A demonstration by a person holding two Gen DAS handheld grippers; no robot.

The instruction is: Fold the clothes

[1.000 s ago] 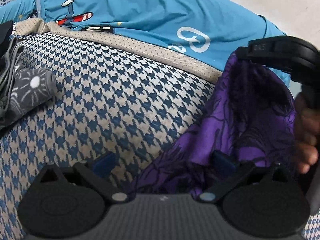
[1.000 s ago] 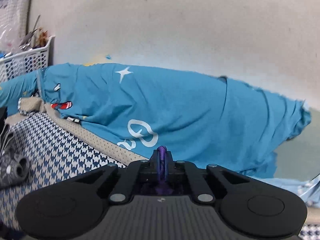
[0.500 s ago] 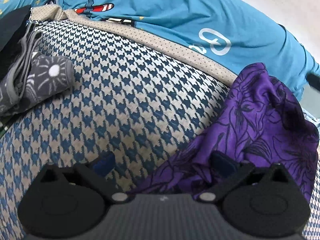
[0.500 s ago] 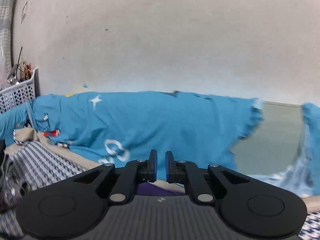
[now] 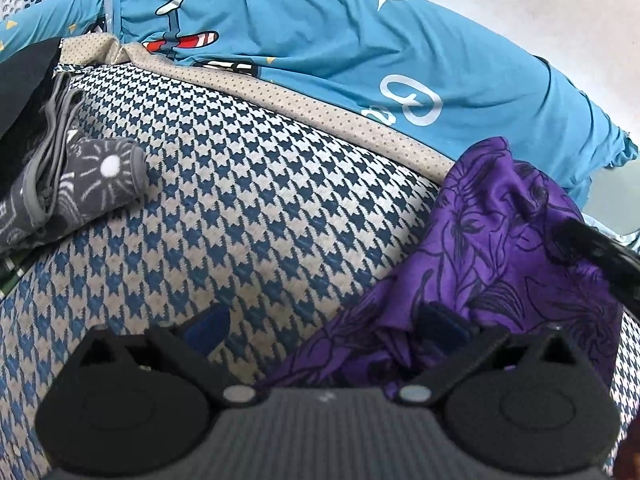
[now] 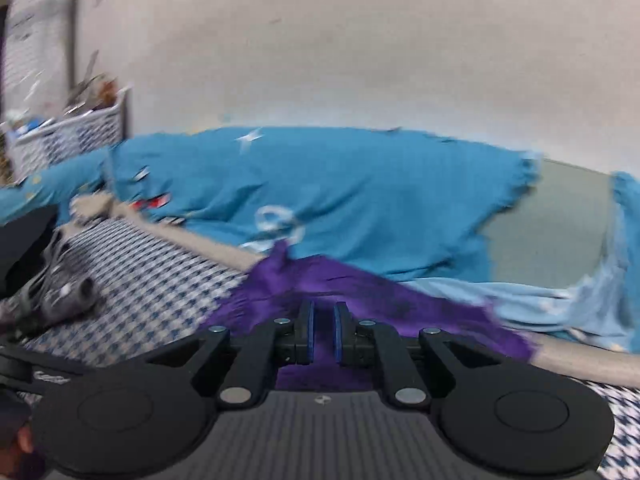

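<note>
**A lived-in bedroom at home**

A bed under a blue-and-cream houndstooth knitted cover (image 5: 248,208) sits against a plain off-white wall (image 6: 360,52), strewn with clothes beside a white perforated plastic laundry basket (image 6: 76,136) of clutter.

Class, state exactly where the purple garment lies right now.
In the left wrist view the purple garment lies crumpled at right on the houndstooth cover, just below the blue cartoon-print sheet.

Garment (image 5: 500,248) on blanket (image 5: 240,200), right of socks (image 5: 80,184)
</note>
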